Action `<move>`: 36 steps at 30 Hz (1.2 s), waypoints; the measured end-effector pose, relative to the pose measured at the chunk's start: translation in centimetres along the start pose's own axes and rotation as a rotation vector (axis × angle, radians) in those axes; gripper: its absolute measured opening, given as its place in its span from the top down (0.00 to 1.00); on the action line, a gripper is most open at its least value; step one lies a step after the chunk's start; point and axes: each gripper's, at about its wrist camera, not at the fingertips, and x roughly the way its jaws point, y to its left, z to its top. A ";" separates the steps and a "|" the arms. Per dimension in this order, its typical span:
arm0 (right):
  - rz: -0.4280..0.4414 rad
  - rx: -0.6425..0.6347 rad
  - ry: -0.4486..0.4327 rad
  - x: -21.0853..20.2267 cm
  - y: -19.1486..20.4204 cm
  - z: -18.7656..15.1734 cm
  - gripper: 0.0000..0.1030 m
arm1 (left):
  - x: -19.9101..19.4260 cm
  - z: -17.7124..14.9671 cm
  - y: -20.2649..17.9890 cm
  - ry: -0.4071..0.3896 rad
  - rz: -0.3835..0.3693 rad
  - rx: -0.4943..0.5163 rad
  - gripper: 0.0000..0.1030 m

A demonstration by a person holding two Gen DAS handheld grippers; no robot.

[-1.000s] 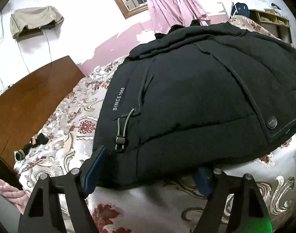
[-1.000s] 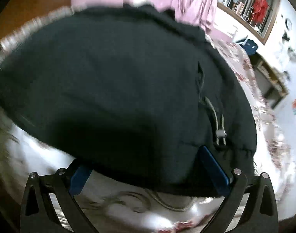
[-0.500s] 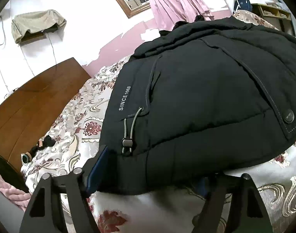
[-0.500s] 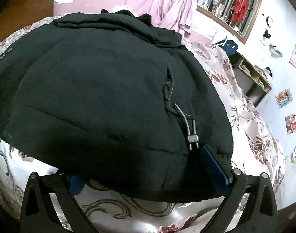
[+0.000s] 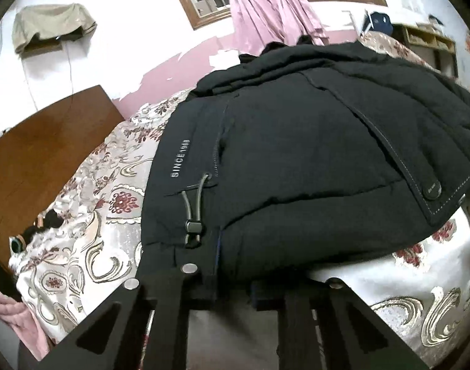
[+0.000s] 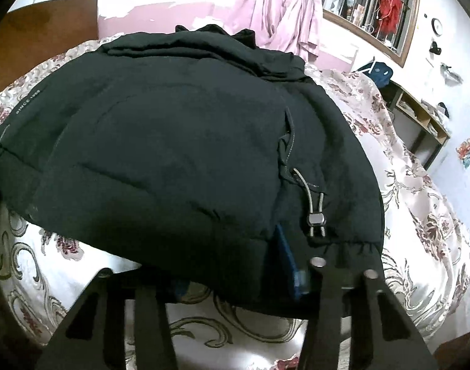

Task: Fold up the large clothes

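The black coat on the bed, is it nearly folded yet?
Partly. The black coat already lies flat on the flowery bedspread, its sides apparently turned in. Right now the left gripper and right gripper have just been closing their fingers on the bottom hem, one near each drawcord toggle. Still left, probably: lifting that hem and folding it up toward the collar.

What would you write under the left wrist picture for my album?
Left hand-held gripper pinching the hem of a black jacket spread on a flowery bedspread.
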 end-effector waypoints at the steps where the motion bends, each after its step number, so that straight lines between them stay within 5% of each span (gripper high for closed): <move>1: 0.008 0.002 -0.011 -0.2 -0.1 0.0 0.78 | -0.2 0.0 0.2 -0.006 -0.007 -0.012 0.88; 6: 0.027 -0.004 -0.087 -2.1 0.4 0.0 0.90 | -2.3 0.3 1.3 -0.071 -0.016 -0.071 0.91; 15: 0.014 0.054 -0.283 -7.6 -1.1 -0.3 0.93 | -7.2 0.7 2.9 -0.157 -0.050 -0.159 0.92; 27: 0.058 0.116 -0.395 -15.1 -3.9 -1.8 0.94 | -15.7 0.8 6.0 -0.227 -0.124 -0.250 0.93; 36: 0.091 0.154 -0.558 -22.7 -5.4 -3.2 0.95 | -21.6 2.1 9.1 -0.313 -0.152 -0.285 0.93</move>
